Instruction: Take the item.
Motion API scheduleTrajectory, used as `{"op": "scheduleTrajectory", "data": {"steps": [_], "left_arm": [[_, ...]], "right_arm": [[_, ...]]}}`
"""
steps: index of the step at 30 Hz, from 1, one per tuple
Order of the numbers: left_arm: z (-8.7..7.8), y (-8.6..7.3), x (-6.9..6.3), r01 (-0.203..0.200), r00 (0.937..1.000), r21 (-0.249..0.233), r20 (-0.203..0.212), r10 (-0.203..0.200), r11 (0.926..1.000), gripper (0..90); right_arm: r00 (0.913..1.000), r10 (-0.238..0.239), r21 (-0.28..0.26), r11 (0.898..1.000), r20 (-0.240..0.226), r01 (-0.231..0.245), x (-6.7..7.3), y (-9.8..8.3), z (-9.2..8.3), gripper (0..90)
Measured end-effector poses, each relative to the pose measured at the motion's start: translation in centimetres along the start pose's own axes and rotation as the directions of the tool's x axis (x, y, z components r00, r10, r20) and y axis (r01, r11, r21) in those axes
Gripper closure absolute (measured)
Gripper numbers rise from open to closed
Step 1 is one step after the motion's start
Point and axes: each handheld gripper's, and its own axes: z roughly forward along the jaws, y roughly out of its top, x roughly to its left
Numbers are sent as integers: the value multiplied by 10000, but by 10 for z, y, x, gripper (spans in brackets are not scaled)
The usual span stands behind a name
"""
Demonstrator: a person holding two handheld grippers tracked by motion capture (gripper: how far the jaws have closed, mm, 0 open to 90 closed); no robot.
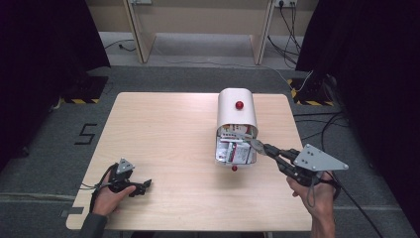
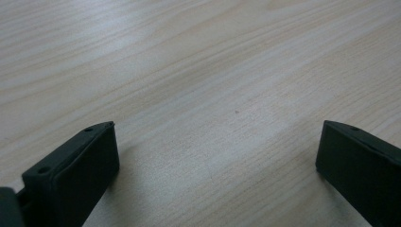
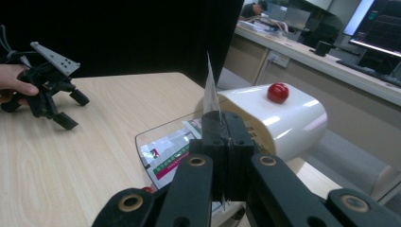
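The right hand-held gripper (image 3: 222, 142) is closed on a thin, shiny plastic packet (image 3: 209, 92), just beside the white rounded box with red knob (image 1: 236, 115) on the tabletop (image 1: 163, 144). The packet seems light, floppy and slippery; its edge is best to pinch. The left hand-held gripper (image 2: 215, 156) rests open.

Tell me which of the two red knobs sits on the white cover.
The far red knob, on top of the white cover. The other knob sits lower, at the near edge of the clear lid, toward the person.
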Motion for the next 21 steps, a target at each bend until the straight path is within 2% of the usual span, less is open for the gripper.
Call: {"op": "scheduleTrajectory", "data": {"steps": [10, 21], "left_arm": [[0, 0, 0, 4, 10000, 0, 1, -4, 10000, 0], [0, 0, 0, -1, 10000, 5, 1, 1, 10000, 0]], "right_arm": [[9968, 398, 20, 9992, 700, -400, -16, -11, -13, 900], [9902, 462, 235, 9985, 1320, -497, -26, -18, -20, 900]]}}
